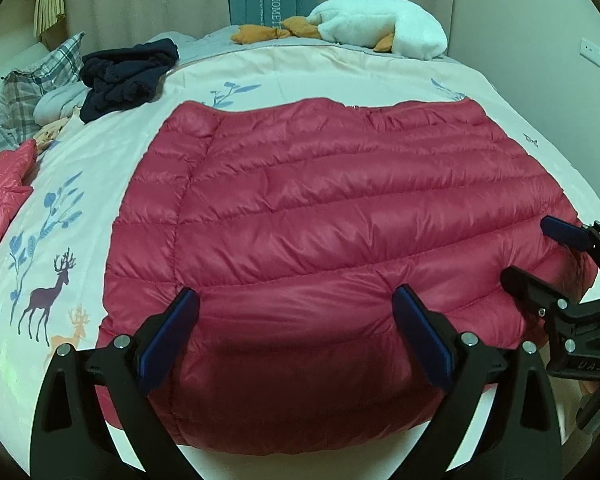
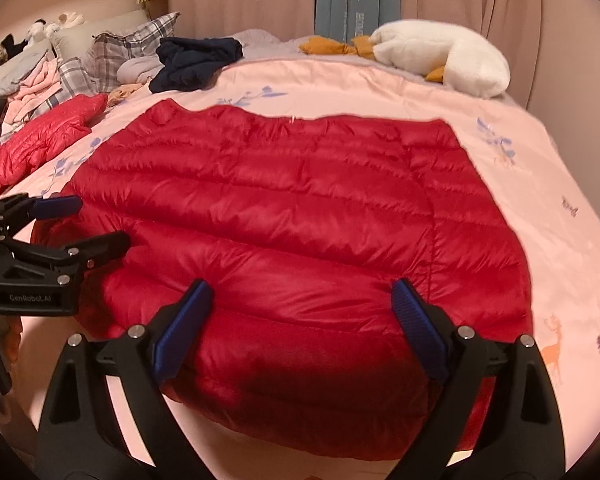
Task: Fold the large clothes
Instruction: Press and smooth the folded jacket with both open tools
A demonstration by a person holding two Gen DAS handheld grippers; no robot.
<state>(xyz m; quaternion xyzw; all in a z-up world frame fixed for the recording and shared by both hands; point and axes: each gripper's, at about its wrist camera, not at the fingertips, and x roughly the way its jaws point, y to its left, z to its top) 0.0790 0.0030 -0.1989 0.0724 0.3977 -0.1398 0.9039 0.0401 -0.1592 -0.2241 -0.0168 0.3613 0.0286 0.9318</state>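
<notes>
A red quilted down jacket (image 1: 320,208) (image 2: 292,208) lies spread flat on the pink deer-print bed cover (image 1: 100,152) (image 2: 540,200), its near edge bulging toward me. My left gripper (image 1: 296,300) hovers open over that near edge, blue pads wide apart on either side of the puffed fabric. It also shows at the left of the right wrist view as the left gripper (image 2: 102,220), by the jacket's left corner. My right gripper (image 2: 302,288) is open over the near edge too. At the right of the left wrist view, the right gripper (image 1: 528,251) is beside the jacket's right corner. Neither grips cloth.
A crumpled navy garment (image 1: 128,72) and plaid pillows (image 1: 40,76) lie at the back left. Another red padded garment (image 1: 4,192) sits at the bed's left edge. A white plush goose (image 1: 380,28) rests at the far end before curtains. Pink clothes (image 2: 36,80) pile by the headboard.
</notes>
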